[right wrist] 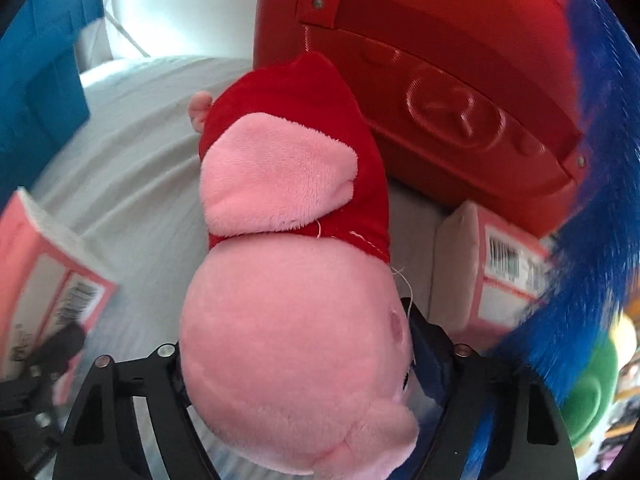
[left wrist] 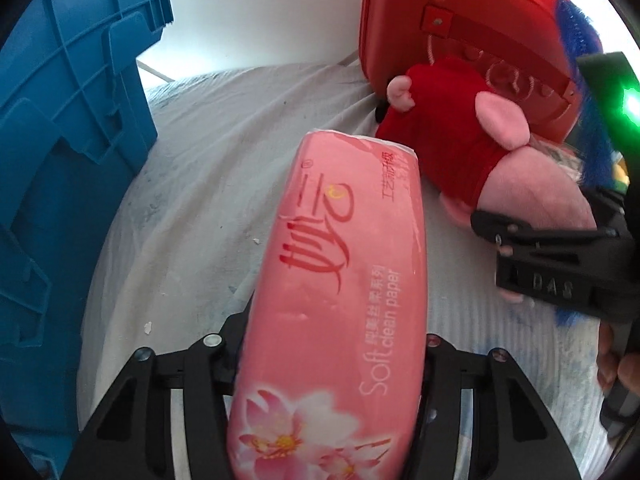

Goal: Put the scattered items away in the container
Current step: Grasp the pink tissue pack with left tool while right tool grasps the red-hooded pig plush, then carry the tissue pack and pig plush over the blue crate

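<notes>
On white cloth (left wrist: 208,184), left tool (left wrist: 332,380) clamps tissue pack (left wrist: 340,264).

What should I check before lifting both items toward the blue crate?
1. Left gripper jaws closed on the tissue pack: ok.
2. Right gripper jaws around the pig plush head: ok.
3. Plush grip firm enough to lift: cannot tell.
4. Blue crate within view at left: ok.
5. Crate opening free: cannot tell.
6. Plush free of the red case and blue duster: cannot tell.
</notes>
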`<state>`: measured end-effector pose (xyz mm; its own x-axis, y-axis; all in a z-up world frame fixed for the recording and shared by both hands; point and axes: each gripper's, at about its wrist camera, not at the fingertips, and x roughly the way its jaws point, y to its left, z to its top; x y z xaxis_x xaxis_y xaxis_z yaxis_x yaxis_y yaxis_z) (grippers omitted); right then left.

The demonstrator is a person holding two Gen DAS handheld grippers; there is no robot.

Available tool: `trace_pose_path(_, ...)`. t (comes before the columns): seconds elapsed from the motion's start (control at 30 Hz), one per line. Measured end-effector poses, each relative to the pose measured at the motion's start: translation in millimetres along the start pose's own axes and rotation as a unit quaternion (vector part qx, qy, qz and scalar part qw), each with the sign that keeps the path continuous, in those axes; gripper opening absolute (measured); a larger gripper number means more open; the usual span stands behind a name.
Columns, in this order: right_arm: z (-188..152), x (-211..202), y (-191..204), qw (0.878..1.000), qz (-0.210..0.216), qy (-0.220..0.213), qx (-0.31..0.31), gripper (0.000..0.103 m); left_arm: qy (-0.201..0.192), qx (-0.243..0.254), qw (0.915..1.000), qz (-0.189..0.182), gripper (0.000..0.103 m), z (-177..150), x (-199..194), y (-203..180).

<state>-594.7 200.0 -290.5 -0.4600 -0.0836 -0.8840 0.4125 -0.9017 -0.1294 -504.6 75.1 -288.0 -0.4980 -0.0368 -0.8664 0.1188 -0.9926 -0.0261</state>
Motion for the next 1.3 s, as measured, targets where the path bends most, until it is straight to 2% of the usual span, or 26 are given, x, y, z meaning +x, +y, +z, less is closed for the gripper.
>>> trace_pose_path(0.2,-18,-61,-2,0.999,0.026,-0.031,0.019,0.076,-0.043,0.006,0.999,0.006,0.052,5,-49,-9)
trace_pose_path(0.4,-31,-157,-13,0.994,0.027,-0.098,0.034,0.074,-0.109,0.01,0.9939,0.013,0.052,1,-136,-19)
trace_pose_path(0.6,-58,-270,-12,0.981,0.027,-0.19,0.024,0.074,-0.191,0.01,0.9809,0.037,0.052,-16,-243,-24)
trace_pose_path(0.73,-69,-339,0,0.967,0.036,-0.25,0.01,0.074,-0.218,0.002,0.9739,0.064,0.052,-33,-304,-9)
trace_pose_path(0.83,-80,-386,20,0.958,0.042,-0.282,-0.006,0.074,-0.234,-0.007,0.9692,0.077,0.052,-41,-340,17)
trace_pose_path(0.93,-76,-419,57,0.95,0.052,-0.308,-0.019,0.074,-0.248,-0.014,0.9649,0.086,0.052,-46,-372,53)
trace_pose_path(1.07,-56,-452,119,0.939,0.072,-0.336,-0.026,0.074,-0.26,-0.004,0.9612,0.093,0.052,-52,-415,123)
trace_pose_path(1.17,-42,-470,175,0.933,0.074,-0.352,-0.027,0.074,-0.254,-0.002,0.96,0.118,0.052,-49,-427,190)
trace_pose_path(1.3,-13,-473,252,0.935,0.093,-0.342,-0.028,0.074,-0.215,-0.001,0.9664,0.141,0.052,-41,-420,274)
